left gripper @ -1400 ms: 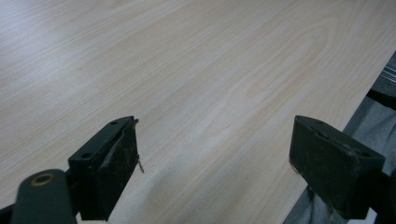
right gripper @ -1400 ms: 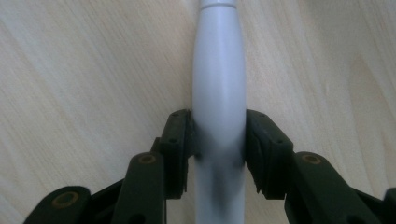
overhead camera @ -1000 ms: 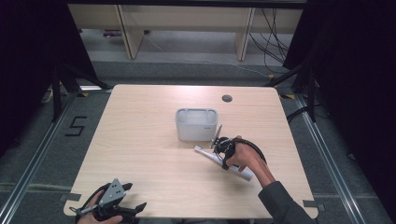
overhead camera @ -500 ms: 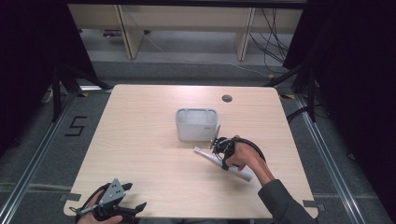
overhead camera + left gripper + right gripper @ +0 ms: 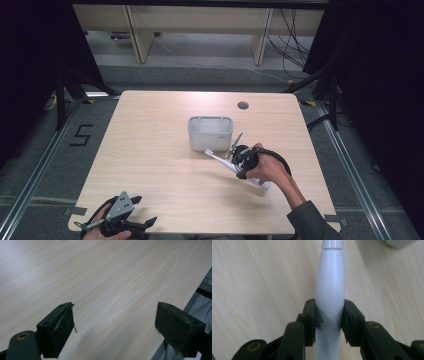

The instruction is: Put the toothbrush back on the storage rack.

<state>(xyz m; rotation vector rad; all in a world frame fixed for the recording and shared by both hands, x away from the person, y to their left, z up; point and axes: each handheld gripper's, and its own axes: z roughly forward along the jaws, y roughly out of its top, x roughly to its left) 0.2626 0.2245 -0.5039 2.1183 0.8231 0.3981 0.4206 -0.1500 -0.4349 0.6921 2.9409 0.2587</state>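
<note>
A white electric toothbrush (image 5: pixel 218 158) lies slanted in my right gripper (image 5: pixel 239 165), just in front of the pale grey bin (image 5: pixel 210 133) at mid-table. In the right gripper view the pads press on both sides of the toothbrush's thick handle (image 5: pixel 330 277), so the right gripper (image 5: pixel 329 312) is shut on it a little above the wood. The brush head points toward the bin's near right corner. My left gripper (image 5: pixel 121 220) rests at the table's near left edge. Its two black jaws stand wide apart with only bare wood between them, so the left gripper (image 5: pixel 115 322) is open.
The wooden table (image 5: pixel 150 145) has a round cable hole (image 5: pixel 243 105) at its far right. A black cable loops round the right hand. Dark floor, rails and shelving legs surround the table; its near edge (image 5: pixel 175 307) runs close by the left gripper.
The right hand has risen slightly with the toothbrush in its grip, and the brush head has come up nearer the bin. The left gripper has stayed where it was.
</note>
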